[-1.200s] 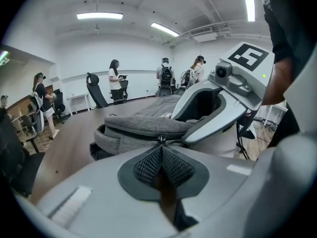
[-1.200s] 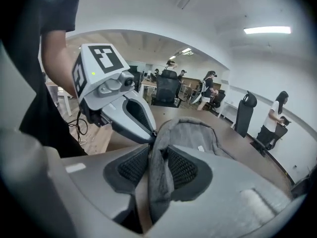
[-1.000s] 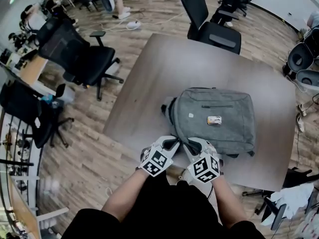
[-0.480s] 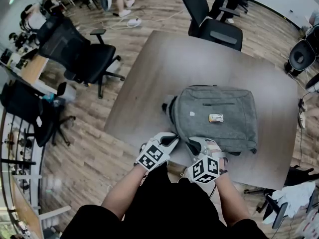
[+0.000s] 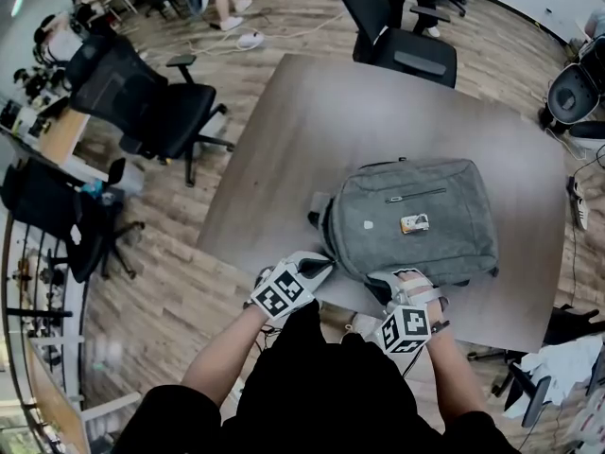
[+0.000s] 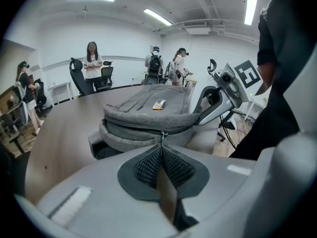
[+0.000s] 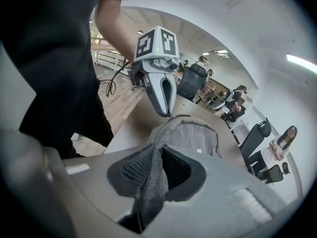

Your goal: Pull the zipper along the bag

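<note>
A grey backpack (image 5: 416, 220) lies flat on the brown table (image 5: 331, 130), with a small badge (image 5: 408, 223) on its top. At the bag's near left corner my left gripper (image 5: 321, 265) is shut on the metal zipper pull (image 6: 163, 135), which runs straight into the closed pads of the left gripper (image 6: 161, 155). Further right along the near edge, my right gripper (image 5: 386, 287) is shut on a fold of the bag's grey fabric (image 7: 157, 175). In the right gripper view the left gripper (image 7: 168, 114) touches the backpack (image 7: 190, 135) at its corner.
A black office chair (image 5: 397, 55) stands at the table's far side and another (image 5: 161, 112) on the floor to the left. Several people stand in the room behind the bag (image 6: 92, 66). The table's near edge (image 5: 284, 287) runs just under both grippers.
The grippers have drawn apart: the right one slid rightward along the bag's near edge with the fabric, the left stayed near the corner. The bag has turned slightly.
</note>
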Available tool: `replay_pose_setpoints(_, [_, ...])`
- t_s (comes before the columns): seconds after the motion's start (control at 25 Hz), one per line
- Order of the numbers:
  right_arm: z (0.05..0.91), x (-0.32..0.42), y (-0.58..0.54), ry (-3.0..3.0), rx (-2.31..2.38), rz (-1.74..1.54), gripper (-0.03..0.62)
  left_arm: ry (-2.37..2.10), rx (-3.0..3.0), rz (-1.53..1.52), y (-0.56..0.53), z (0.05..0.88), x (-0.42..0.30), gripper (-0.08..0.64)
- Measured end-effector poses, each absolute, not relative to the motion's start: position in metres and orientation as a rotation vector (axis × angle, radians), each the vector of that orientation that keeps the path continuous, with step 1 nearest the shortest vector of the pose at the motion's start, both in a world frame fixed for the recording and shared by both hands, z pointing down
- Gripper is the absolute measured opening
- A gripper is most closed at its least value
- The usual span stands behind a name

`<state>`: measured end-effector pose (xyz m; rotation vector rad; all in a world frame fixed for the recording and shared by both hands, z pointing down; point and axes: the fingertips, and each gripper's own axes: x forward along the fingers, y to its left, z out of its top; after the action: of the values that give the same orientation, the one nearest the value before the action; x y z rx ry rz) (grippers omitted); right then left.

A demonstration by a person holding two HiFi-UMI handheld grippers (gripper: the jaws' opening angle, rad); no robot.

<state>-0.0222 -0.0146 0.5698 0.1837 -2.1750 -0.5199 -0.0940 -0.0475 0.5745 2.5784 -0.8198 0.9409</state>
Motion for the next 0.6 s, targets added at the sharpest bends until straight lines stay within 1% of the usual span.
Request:
replay_pose_setpoints(0.12, [0.574, -0.017, -0.010, -2.165, 0.165, -0.529, 0.058, -0.784, 2.586, 0.995, -0.041, 0.577, -0.085, 0.025])
replay_pose_setpoints(0.4, [0.575, -0.016, -0.009, -2.174, 0.250, -0.509, 0.067, -0.853, 2.565, 1.038, -0.037, 0.574, -0.081, 0.025])
replay_pose_setpoints(0.6, [0.572, -0.018, -0.010, -2.228, 0.336, -0.408, 0.081, -0.882, 2.571, 1.024, -0.038, 0.570, -0.083, 0.025])
